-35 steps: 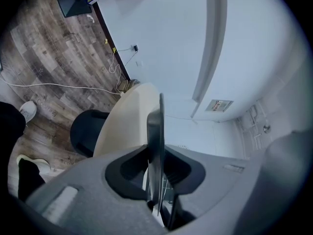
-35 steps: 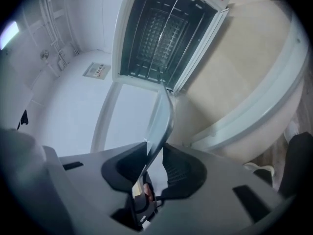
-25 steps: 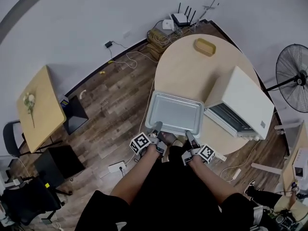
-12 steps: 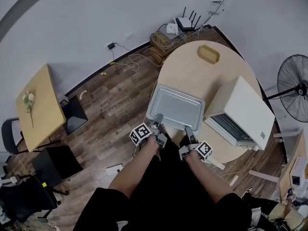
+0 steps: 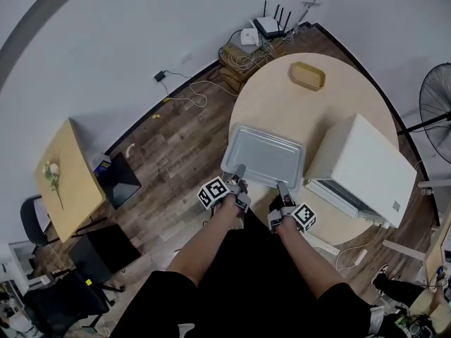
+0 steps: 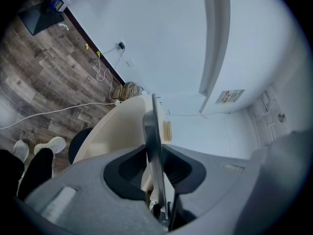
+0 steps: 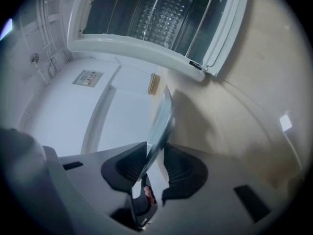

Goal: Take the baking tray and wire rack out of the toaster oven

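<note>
1. Hanging over the near-left part of the round table (image 5: 282, 97), the baking tray (image 5: 266, 155) sat flat, open side up, just left of the white toaster oven (image 5: 366, 164). The oven door stood open on the near side. Whether the tray touched the tabletop could not be told.
2. Its long axis ran left to right on a slight slant. One long edge faced the person, and the other faced the far side, where a yellow dish (image 5: 308, 75) lay well apart.
3. And the left gripper (image 5: 239, 170) had the near rim, close to the tray's left corner! In the left gripper view the rim (image 6: 152, 131) ran edge-on between the jaws. They stood only a narrow way apart, pads on the metal, and had just eased a touch wider.
4. The right gripper (image 5: 282, 187) bit the same near rim toward the right corner. Its own view showed the thin rim (image 7: 164, 116) pinched between jaws set close together, with the open oven (image 7: 161, 13) just beyond.
5. Both forearms reached out from the body side by side. The grippers pointed far and a little downward, their marker cubes turned outward.
</note>
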A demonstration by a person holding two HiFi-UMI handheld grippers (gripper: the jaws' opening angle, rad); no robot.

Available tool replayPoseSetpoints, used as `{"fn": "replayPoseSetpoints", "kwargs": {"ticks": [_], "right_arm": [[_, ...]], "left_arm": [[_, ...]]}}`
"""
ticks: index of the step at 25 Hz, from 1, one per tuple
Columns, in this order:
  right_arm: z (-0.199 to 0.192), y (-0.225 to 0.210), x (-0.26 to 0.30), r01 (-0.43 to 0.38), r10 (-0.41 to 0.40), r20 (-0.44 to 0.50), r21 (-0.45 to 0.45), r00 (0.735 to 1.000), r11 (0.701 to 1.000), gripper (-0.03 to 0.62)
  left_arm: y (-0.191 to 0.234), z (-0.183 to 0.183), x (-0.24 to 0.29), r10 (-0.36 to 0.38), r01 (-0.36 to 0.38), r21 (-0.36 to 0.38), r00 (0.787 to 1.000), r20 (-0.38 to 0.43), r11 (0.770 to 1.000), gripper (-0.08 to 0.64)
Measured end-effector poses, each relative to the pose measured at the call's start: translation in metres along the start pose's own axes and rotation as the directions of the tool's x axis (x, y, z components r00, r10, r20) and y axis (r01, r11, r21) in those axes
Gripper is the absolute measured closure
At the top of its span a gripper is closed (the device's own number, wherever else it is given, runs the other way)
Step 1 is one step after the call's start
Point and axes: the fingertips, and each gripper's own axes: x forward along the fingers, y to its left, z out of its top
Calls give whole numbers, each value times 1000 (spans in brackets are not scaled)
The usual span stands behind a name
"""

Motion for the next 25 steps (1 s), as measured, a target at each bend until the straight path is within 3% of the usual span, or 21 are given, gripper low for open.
{"fn": "replayPoseSetpoints", "kwargs": {"ticks": [16, 21, 25], "right_arm": [[51, -27, 60, 73, -81, 84, 100, 993, 992, 497], [56, -43, 72, 113, -121, 86, 100, 989, 989, 497], [65, -52, 77, 174, -183, 95, 96, 978, 980, 500]], "left_arm": [[4, 16, 100, 80, -56, 167, 987, -141, 984, 454], [17, 17, 115, 157, -127, 204, 978, -139, 971, 456], [26, 12, 124, 257, -213, 261, 954, -151, 942, 456]]}}
